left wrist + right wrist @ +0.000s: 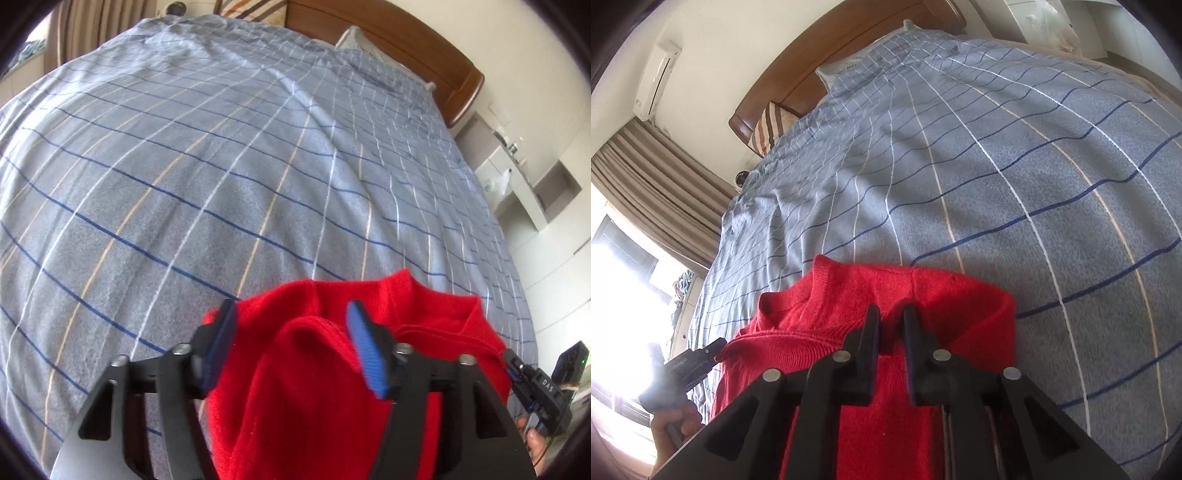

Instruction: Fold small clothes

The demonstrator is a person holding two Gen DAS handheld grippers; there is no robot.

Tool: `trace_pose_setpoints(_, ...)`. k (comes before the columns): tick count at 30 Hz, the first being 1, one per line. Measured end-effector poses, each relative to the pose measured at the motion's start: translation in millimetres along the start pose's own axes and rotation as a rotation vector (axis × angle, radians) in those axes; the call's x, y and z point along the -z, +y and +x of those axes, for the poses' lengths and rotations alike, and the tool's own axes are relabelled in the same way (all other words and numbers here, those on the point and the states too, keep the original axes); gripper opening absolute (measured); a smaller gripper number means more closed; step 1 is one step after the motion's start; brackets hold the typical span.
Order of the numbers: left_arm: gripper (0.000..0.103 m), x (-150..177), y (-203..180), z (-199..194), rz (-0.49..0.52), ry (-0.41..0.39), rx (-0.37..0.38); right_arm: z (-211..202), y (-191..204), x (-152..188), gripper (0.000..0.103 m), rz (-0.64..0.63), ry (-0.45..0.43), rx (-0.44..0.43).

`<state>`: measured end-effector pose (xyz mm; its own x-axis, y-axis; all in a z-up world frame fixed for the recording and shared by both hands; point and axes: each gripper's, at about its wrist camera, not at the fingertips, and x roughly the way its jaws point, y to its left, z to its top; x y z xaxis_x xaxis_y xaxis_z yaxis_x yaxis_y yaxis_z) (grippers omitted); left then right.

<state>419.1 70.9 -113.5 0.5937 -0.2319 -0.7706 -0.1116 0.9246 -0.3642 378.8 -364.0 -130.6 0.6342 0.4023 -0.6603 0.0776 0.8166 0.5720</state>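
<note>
A small red knit sweater (314, 362) is held above the blue checked bed cover (221, 166). My left gripper (291, 314) has its jaws well apart, and a fold of the sweater bulges up between the blue pads (364, 347). My right gripper (891, 314) is nearly shut and pinches a ridge of the sweater (886, 295) near its shoulder. The right gripper also shows at the far right of the left wrist view (517, 373), at the sweater's edge. The left gripper shows at the left of the right wrist view (716, 349), touching the sweater's edge.
The bed cover (997, 184) fills both views. A wooden headboard (406, 40) and pillows (768, 129) lie at the far end. White shelves (535, 177) stand beside the bed. Curtains (657, 177) and a bright window (624, 295) are on the other side.
</note>
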Motion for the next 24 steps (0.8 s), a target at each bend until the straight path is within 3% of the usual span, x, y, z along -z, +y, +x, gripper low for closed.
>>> trace_pose_setpoints(2, 0.079, -1, 4, -13, 0.006, -0.035, 0.01, -7, 0, -2, 0.032, 0.003, -0.031, 0.009)
trace_pose_setpoints(5, 0.079, 6, 2, -31, 0.071, -0.058, -0.004, -27, 7, -2, 0.033, -0.046, -0.061, 0.018)
trace_pose_setpoints(8, 0.084, 32, -4, -48, 0.158, -0.052, 0.033, -48, 23, 9, 0.033, -0.145, -0.053, 0.006)
trace_pose_setpoints(11, 0.087, 71, -9, -55, 0.268, -0.019, 0.036, -61, 44, 40, 0.033, -0.291, 0.017, -0.034)
trace_pose_setpoints(14, 0.088, 105, -7, -47, 0.363, 0.04, -0.068, -61, 48, 84, 0.033, -0.4, 0.118, -0.016)
trace_pose_setpoints(17, 0.088, 121, 12, -53, 0.341, 0.062, -0.12, -59, 26, 115, 0.031, -0.43, 0.172, 0.096)
trace_pose_setpoints(19, 0.088, 125, 24, -71, 0.313, 0.037, -0.139, -78, 13, 122, 0.032, -0.404, 0.126, 0.12)
trace_pose_setpoints(21, 0.09, 133, 33, -90, 0.293, 0.013, -0.141, -98, 10, 129, 0.038, -0.402, 0.076, 0.198)
trace_pose_setpoints(24, 0.095, 152, 39, -113, 0.285, -0.021, -0.14, -126, 12, 147, 0.046, -0.412, 0.03, 0.178)
